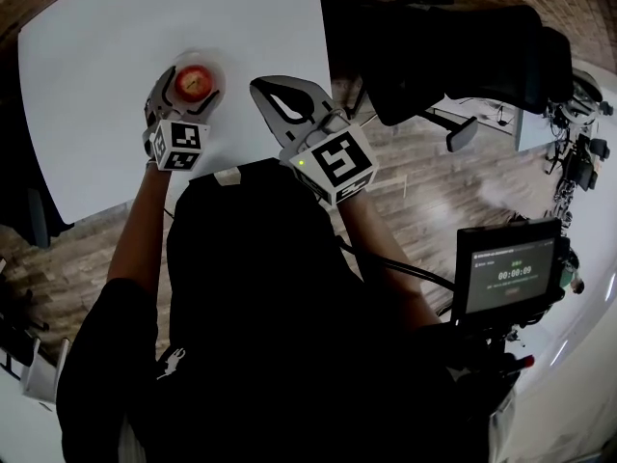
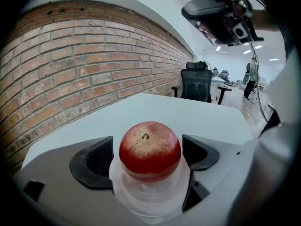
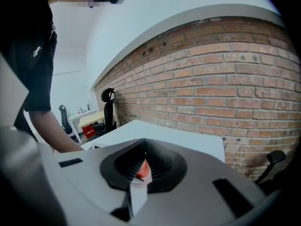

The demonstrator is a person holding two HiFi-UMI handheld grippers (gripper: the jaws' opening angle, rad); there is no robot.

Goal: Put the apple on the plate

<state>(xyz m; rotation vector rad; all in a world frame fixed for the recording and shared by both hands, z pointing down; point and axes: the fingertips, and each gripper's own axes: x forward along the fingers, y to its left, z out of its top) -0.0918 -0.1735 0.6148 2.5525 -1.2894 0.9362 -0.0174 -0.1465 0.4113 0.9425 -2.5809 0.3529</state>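
Note:
A red apple (image 1: 193, 79) rests upright on a small translucent white plate (image 1: 218, 66) on the white table (image 1: 96, 37). My left gripper (image 1: 190, 87) reaches around it with its jaws wide. In the left gripper view the apple (image 2: 149, 149) sits on the plate (image 2: 146, 199) between the two black pads (image 2: 96, 161), with a thin gap on each side. My right gripper (image 1: 260, 87) hovers to the right of the plate, over the table's near right part, pads together. Through the slit of the right gripper (image 3: 141, 166) a sliver of the apple (image 3: 142, 168) shows.
The table's right edge (image 1: 323, 56) runs close beside my right gripper. Beyond it stand a black office chair (image 1: 453, 56) and wooden floor (image 1: 415, 162). A small screen on a rig (image 1: 506, 273) sits at my right side. A brick wall (image 2: 70, 55) backs the table.

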